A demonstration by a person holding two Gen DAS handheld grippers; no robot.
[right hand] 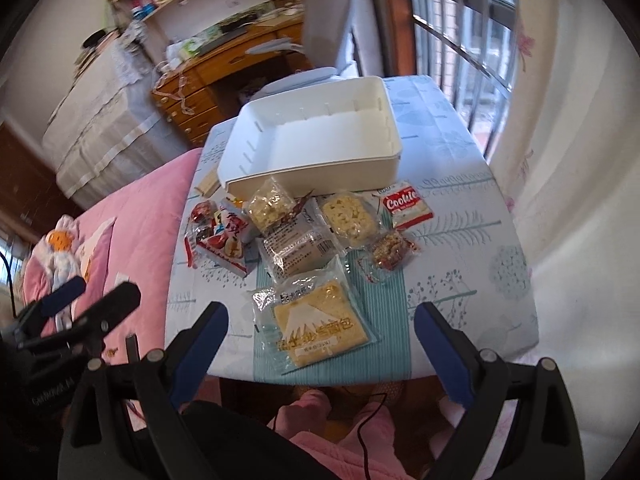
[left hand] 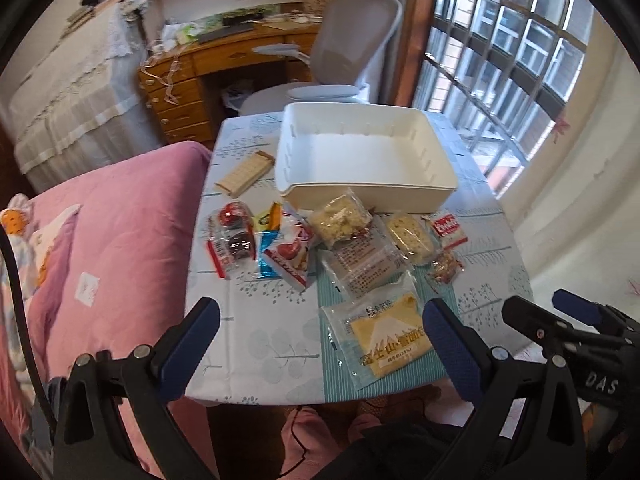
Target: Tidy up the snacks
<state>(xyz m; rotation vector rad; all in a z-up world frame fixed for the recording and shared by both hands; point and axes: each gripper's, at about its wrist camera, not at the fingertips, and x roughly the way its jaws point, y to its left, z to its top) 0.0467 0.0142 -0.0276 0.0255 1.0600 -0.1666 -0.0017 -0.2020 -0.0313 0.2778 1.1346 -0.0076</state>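
An empty white bin (left hand: 360, 152) (right hand: 316, 140) stands at the far side of a small table (left hand: 248, 344) (right hand: 460, 248). Several wrapped snacks lie in front of it: a yellow bread pack (left hand: 384, 332) (right hand: 316, 324) nearest, a Cookie pack (left hand: 448, 226) (right hand: 406, 202), rice-crisp packs (left hand: 340, 216) (right hand: 270, 204), a red-white pack (left hand: 288, 256) (right hand: 228, 244) and a wafer bar (left hand: 244, 172). My left gripper (left hand: 320, 320) is open and empty above the near edge. My right gripper (right hand: 320, 320) is open and empty over the bread pack.
A pink bed (left hand: 112, 232) (right hand: 140, 208) adjoins the table's left side. A grey office chair (left hand: 352, 48) and a wooden desk (left hand: 192, 80) stand behind the table. A barred window (left hand: 500, 48) is on the right. The right gripper shows at the left wrist view's lower right (left hand: 576, 320).
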